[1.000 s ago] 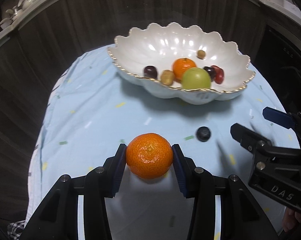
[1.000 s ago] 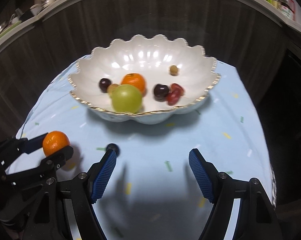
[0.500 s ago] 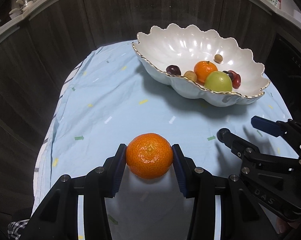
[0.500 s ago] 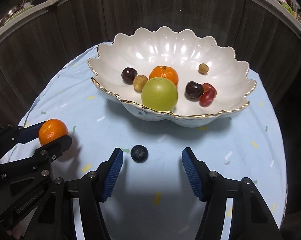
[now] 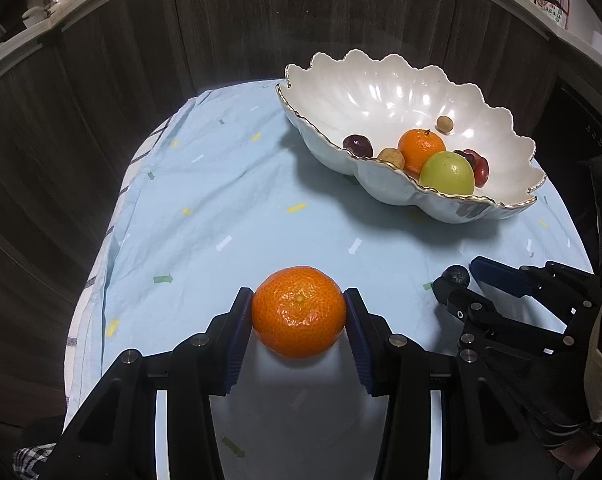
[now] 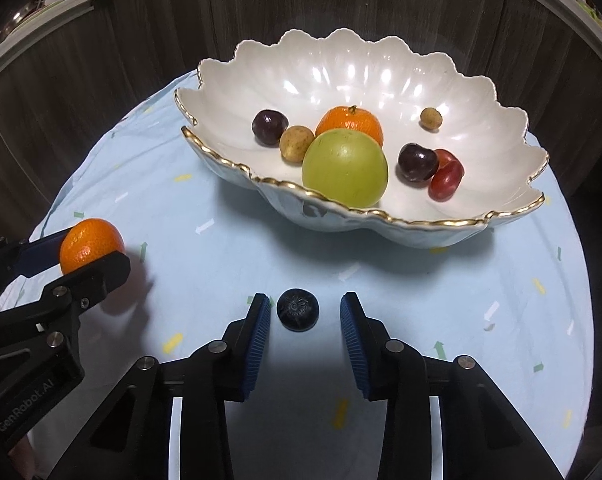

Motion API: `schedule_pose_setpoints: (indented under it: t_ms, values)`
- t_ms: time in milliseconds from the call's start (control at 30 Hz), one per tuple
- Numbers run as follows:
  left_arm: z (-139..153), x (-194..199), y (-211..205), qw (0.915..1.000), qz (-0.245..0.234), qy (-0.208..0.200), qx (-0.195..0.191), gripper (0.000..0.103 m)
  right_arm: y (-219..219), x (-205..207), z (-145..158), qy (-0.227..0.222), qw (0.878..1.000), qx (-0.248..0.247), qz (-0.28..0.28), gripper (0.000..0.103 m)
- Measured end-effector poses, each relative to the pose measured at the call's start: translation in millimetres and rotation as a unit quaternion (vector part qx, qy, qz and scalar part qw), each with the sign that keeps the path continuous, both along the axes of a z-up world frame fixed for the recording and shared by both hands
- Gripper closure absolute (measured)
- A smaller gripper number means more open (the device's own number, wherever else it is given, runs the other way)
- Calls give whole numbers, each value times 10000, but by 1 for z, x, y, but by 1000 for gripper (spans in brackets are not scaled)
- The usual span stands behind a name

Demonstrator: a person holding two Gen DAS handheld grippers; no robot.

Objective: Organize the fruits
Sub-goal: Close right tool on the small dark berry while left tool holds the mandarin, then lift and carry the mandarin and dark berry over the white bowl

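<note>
- Now, biggest first: the desk [image 6: 501,320] with its pale blue cloth fills both views as before, but the right wrist view has drawn in closer and lower than a second ago.
- White scalloped bowl [image 6: 497,216] sits at the far side of the desk, same spot, and holds a green apple [image 6: 345,166], an orange [image 6: 351,122], two dark plums, red grapes and two small tan fruits; none of that load has changed.
- Left gripper [image 5: 299,312] is clenched on the mandarin [image 5: 299,312], both fingers pressing its sides, same hold as a second ago. It hangs low over the cloth, well short of the bowl, and whether it is lifted clear I cannot tell.
- Right gripper [image 6: 303,316] is the real change: a second ago it was spread wide with the berry off by its left finger; now it has centred on it and the jaws are closing.
- Blueberry [image 6: 297,309] lies on the cloth between the right fingers [image 6: 257,328], gaps showing on both sides, so not gripped yet.
- Meaning: one loose fruit is secured and the last one visible on the cloth is about to be pinched; both likely go to the bowl next. Small round berry, so it may roll or squash if the squeeze lands off-centre.
</note>
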State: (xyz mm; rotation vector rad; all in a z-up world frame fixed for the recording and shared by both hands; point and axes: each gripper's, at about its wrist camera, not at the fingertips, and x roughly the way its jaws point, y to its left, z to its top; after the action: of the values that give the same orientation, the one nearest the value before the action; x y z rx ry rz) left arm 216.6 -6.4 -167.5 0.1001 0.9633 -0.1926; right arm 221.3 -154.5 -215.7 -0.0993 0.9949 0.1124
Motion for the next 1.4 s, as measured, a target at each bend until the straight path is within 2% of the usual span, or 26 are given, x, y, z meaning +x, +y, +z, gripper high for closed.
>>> schedule_pose_setpoints:
  t_ms: [267, 333, 867, 1400]
  values:
    - [1, 0, -1, 10000, -2, -10, -16, 58, -1, 0, -1, -20, 9999, 143, 42, 73]
    - [1, 0, -1, 10000, -2, -11, -12, 58, -1, 0, -1, -37, 9999, 156, 48, 80]
    - [6, -1, -2, 10000, -32, -54, -51, 58, -2, -5, 11, -135, 9997, 189, 47, 81]
    - [31, -4, -12, 9996, -90, -232, -126, 58, -5, -17, 51, -436, 9988, 206, -43, 81]
